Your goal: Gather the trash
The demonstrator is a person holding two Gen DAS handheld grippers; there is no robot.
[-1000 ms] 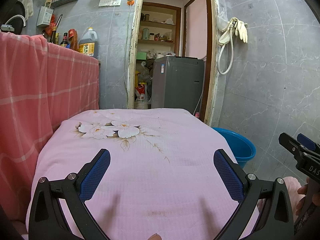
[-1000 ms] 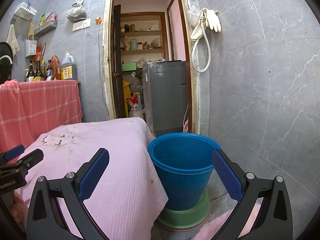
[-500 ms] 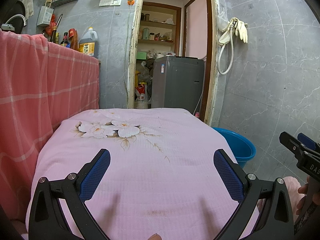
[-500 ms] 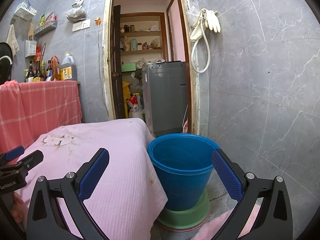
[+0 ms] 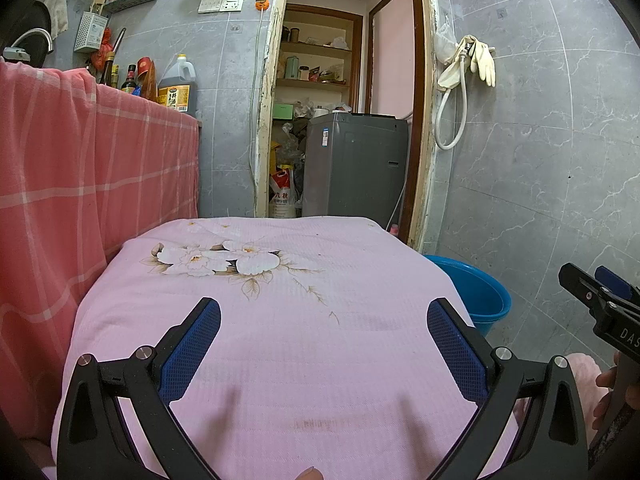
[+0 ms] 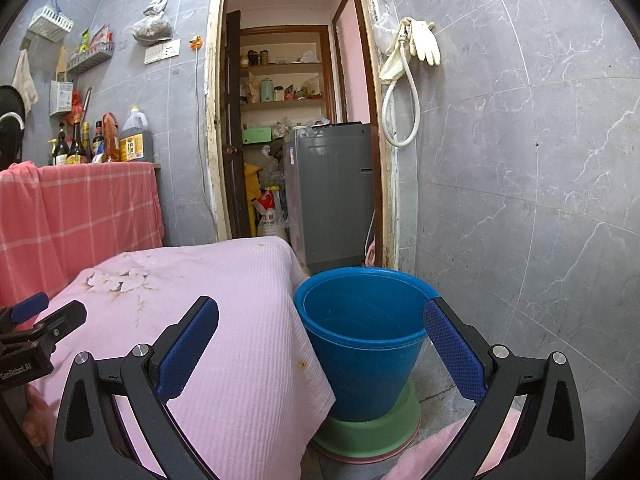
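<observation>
Left wrist view shows my left gripper (image 5: 323, 334) spread wide and empty over the pink tablecloth (image 5: 280, 320), no trash visible. My right gripper (image 6: 321, 334), equally wide and empty, faces the blue bucket (image 6: 362, 344) beside the table. I judge I'm done or searching; next needs finding litter.

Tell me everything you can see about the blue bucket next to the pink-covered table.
The blue bucket looks like smooth plastic, round, tapering from a wide rolled rim to a narrower base. It stands upright and open, and what shows of its inside looks empty. It rests on a green basin stacked on a pinkish one on the floor, close beside the pink cloth hanging off the table, near the grey tiled wall. In the left wrist view only its rim side shows.
</observation>
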